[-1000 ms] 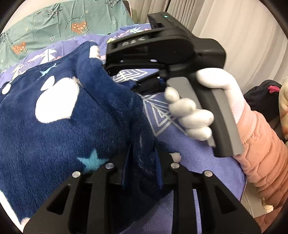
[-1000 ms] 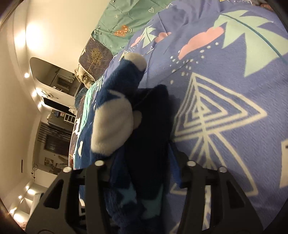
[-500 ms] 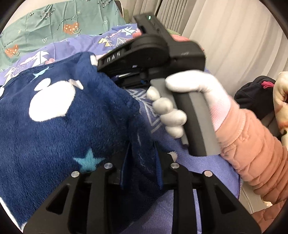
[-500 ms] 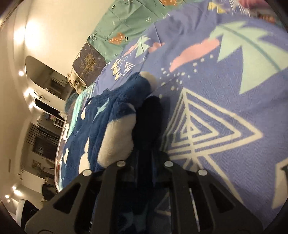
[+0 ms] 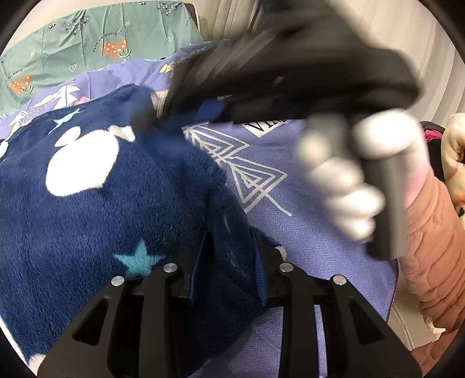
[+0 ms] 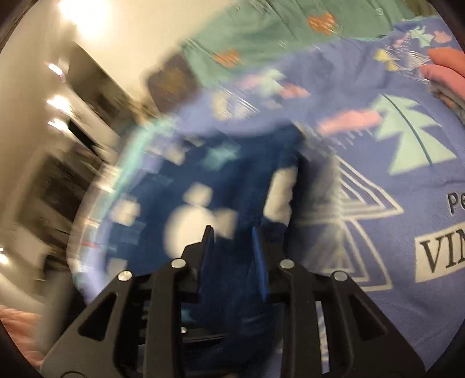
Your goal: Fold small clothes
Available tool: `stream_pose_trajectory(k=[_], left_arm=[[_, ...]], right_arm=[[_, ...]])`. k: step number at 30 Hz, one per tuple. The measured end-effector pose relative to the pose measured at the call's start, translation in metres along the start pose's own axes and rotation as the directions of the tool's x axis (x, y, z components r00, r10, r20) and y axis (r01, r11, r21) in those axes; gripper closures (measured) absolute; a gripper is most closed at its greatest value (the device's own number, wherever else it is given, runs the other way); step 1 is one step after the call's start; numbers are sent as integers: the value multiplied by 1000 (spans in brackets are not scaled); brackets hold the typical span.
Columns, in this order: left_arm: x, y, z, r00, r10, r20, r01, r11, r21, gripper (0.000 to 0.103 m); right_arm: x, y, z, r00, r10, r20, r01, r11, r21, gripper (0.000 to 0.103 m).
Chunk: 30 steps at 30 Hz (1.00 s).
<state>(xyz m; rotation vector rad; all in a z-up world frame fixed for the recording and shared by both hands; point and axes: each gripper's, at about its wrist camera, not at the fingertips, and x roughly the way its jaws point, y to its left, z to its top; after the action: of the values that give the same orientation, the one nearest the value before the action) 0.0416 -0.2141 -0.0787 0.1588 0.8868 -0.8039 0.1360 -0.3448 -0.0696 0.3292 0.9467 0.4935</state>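
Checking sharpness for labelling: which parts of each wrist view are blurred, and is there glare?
Left wrist view: the navy fleece garment and purple bedspread are sharp; only the right gripper and its gloved hand smear. Right wrist view: nearly everything streaks, garment included, though the printed bedspread at right stays readable; the ceiling lights blow out to glare.

The fleece garment (image 5: 96,209) is navy blue, scattered with white blobs and pale turquoise stars. The bed cover (image 5: 305,232) beneath is lavender, printed with white line triangles, mint trees and pink clouds. A green sheet (image 5: 87,43) along the bed's far edge carries orange faces and small hearts. The sleeve (image 5: 436,238) is salmon pink; the glove (image 5: 348,186) is white.
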Motion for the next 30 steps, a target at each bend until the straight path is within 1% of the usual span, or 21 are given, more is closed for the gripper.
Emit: stream_pose_trajectory(k=[1,3,5,7,9,12,14,15,16,17,18,19,20,21,22,23,25,27,28,30], left_arm=[[0,-1,0,1000,-5,1,5,1000,7,73],[-2,-7,-2,1000,-15,0,15,1000,28,73],[-2,-9,-3,1000,-18,-2,18,999,32,73],[-2,-10,-5,1000,-22,0,22,1000,21,73],[-4,-10,-6,999,-35,0,35,999,12,73],[-7,-16,-11,998,-63,-7,64,998,22,72],[-9,-26,-19,998,-67,-18,68,996,52,68],[-11,-29,-23,998,-66,-14,67,995,73,64],[-13,-30,-26,997,-75,-13,76,994,77,63],[-16,-28,-29,996,-88,-13,89,994,67,63],[-21,-24,-31,993,-119,-14,120,992,39,63],[-27,-19,-34,989,-150,-13,150,989,18,63],[-37,-14,-37,981,-194,-8,194,981,-8,63],[-45,-10,-40,977,-214,0,214,977,-18,63],[-52,-7,-43,977,-213,11,214,977,-19,63],[-60,-3,-45,979,-201,26,201,979,-18,63],[-80,11,-55,985,-160,57,162,986,-36,61],[-94,25,-62,987,-133,87,140,987,-74,61],[-103,38,-66,989,-108,106,118,988,-103,61],[-123,61,-78,989,-44,142,66,985,-157,61]], right_arm=[[14,-2,-2,995,-95,-27,95,995,-10,83],[25,-5,-2,992,-123,-1,123,992,-20,81],[27,-4,3,989,-147,-5,147,989,0,81],[32,2,5,982,-187,-14,187,982,-34,79],[36,3,5,979,-203,-19,201,978,-55,79],[37,-2,6,983,-183,-27,182,982,-42,77],[35,-6,4,986,-165,-27,164,986,-29,77],[33,-6,3,987,-159,-26,158,987,-25,76],[32,-7,2,987,-157,-25,156,987,-24,73],[29,-7,2,985,-168,-24,168,986,-20,67],[25,-7,2,980,-198,-19,197,980,-12,60],[21,-7,2,978,-206,-14,206,979,-4,60],[11,-5,2,976,-217,0,217,976,12,60],[2,-2,1,974,-227,17,227,974,21,67],[-8,2,-1,971,-236,38,235,972,25,81],[-22,10,-6,971,-232,64,231,973,17,87],[-39,25,-14,976,-200,91,202,979,-17,91],[-51,48,-29,986,-138,91,145,986,-82,91],[-53,60,-41,993,-94,73,103,988,-116,91],[-48,72,-59,998,-64,28,67,988,-142,91]])
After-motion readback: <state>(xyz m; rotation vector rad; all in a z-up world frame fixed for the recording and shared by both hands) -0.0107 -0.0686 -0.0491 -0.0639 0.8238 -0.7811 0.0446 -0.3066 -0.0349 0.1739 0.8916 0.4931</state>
